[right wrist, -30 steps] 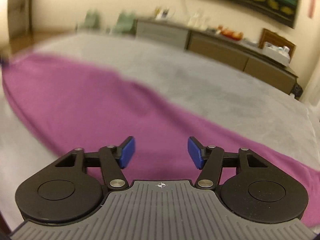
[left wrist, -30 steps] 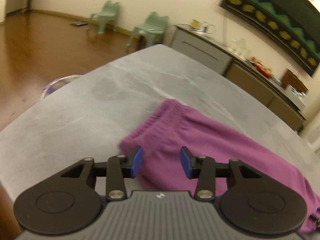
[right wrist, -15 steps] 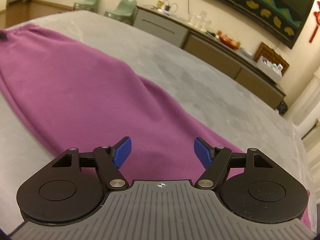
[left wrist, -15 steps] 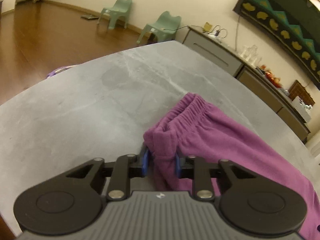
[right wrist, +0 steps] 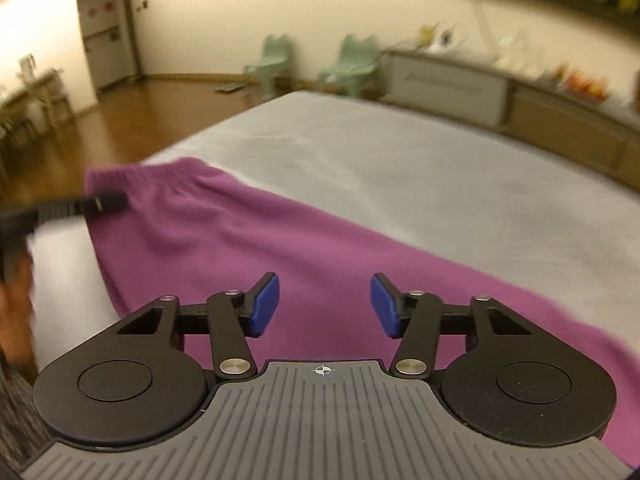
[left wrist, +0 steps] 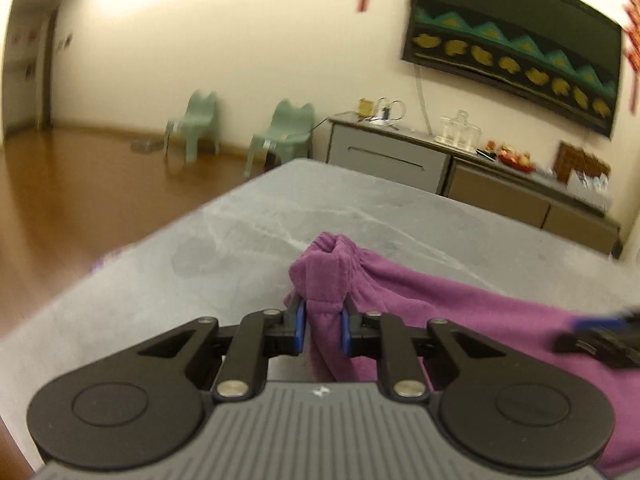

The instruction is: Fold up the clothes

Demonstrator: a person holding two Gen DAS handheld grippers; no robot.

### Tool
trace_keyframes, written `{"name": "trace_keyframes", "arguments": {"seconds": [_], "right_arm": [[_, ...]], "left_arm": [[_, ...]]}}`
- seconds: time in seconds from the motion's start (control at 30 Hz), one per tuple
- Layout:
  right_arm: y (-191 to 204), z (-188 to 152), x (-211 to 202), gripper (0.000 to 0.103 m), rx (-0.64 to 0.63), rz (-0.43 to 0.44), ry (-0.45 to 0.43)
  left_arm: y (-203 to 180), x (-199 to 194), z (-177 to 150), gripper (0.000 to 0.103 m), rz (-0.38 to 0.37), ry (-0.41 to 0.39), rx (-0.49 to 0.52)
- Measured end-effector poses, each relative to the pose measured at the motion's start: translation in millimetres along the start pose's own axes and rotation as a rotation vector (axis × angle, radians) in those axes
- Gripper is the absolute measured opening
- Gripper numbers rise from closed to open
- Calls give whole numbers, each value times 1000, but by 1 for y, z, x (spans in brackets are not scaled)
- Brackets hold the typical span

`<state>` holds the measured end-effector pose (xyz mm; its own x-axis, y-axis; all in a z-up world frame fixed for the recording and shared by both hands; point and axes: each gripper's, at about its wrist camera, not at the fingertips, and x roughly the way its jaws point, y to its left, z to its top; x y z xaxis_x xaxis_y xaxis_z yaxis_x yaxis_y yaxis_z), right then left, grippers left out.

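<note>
1. Fabric first, from our left wrist view: our left gripper [left wrist: 323, 327] has its fingers pinched tight on the elastic waistband corner of the purple trousers [left wrist: 460, 304], bunched and raised off the grey table [left wrist: 240, 232].
2. From our right wrist view, our right gripper [right wrist: 324, 306] hovers with fingers spread wide, holding nothing, above the trousers [right wrist: 260, 240], which lie stretched long and flat. We judge no fold lies finished; the whole length remains.

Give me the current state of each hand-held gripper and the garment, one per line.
Left hand-held gripper: shut on the purple pants, waistband corner bunched between its blue pads.
Right hand-held gripper: open, empty, above the fabric.
Purple pants: unfolded, stretched across the grey table, waistband end lifted.
</note>
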<state>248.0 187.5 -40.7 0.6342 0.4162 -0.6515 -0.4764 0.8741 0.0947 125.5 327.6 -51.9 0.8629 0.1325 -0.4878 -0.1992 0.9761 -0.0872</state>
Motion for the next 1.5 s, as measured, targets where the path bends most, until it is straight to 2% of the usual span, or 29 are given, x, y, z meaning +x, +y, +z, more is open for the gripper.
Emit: {"name": "trace_keyframes", "arguments": {"seconds": [0.07, 0.1, 0.17, 0.27, 0.37, 0.4, 0.43, 0.47, 0.53, 0.67, 0.73, 0.77, 0.8, 0.87, 0.9, 1.0, 1.13, 1.17, 1.2, 1.23, 1.27, 1.37, 1.43, 1.5], "right_arm": [[8, 7, 38, 48, -3, 2, 68], [12, 5, 49, 48, -53, -30, 89], [17, 2, 67, 53, -123, -76, 120], [-18, 1, 45, 49, 122, 31, 58], [-54, 0, 23, 67, 368, 138, -4], [-65, -1, 17, 76, 451, 182, -22], [-74, -7, 17, 84, 539, 255, -30], [-80, -12, 18, 87, 608, 323, -31], [-79, -14, 28, 87, 618, 410, 9], [-48, -6, 38, 88, 399, 378, 70], [-35, -1, 43, 88, 331, 353, 81], [-32, 0, 45, 86, 317, 339, 95], [-29, 0, 48, 78, 306, 326, 108], [-26, -1, 54, 56, 304, 305, 133], [-31, -1, 53, 40, 319, 285, 136], [-49, -2, 45, 37, 410, 275, 119], [-56, -12, 45, 38, 449, 242, 140], [-59, -15, 44, 40, 467, 255, 145], [-61, -16, 41, 48, 478, 260, 142], [-63, -15, 38, 61, 471, 241, 128], [-66, -13, 34, 64, 463, 222, 114], [-61, -10, 18, 65, 390, 128, 75], [-51, -9, 4, 61, 307, 44, 54], [-38, -8, -11, 60, 207, -50, 35]], "left_arm": [[-11, -7, -4, 16, 4, -39, 72], [-23, -13, -7, 16, -4, -68, 124], [-46, -25, -14, 16, -21, -128, 229], [-94, -41, -32, 17, -71, -193, 414], [-139, -46, -55, 17, -121, -208, 581], [-153, -46, -64, 17, -137, -202, 631], [-166, -46, -72, 17, -153, -195, 681], [-173, -47, -80, 17, -167, -196, 730], [-184, -48, -95, 17, -182, -207, 823], [-190, -49, -116, 17, -167, -227, 941], [-189, -49, -124, 18, -168, -257, 986], [-189, -50, -127, 18, -169, -268, 1008], [-189, -51, -131, 18, -171, -278, 1029], [-189, -52, -135, 18, -167, -295, 1061], [-188, -52, -137, 19, -165, -303, 1077], [-184, -54, -134, 22, -201, -298, 1057], [-171, -65, -122, 24, -305, -256, 970], [-165, -68, -118, 24, -332, -247, 944], [-160, -72, -114, 25, -359, -237, 917], [-151, -75, -106, 28, -405, -231, 872], [-143, -78, -99, 28, -451, -225, 827], [-119, -87, -76, 28, -585, -207, 689], [-103, -94, -61, 30, -672, -194, 595], [-91, -88, -48, 33, -696, -191, 497]]}}
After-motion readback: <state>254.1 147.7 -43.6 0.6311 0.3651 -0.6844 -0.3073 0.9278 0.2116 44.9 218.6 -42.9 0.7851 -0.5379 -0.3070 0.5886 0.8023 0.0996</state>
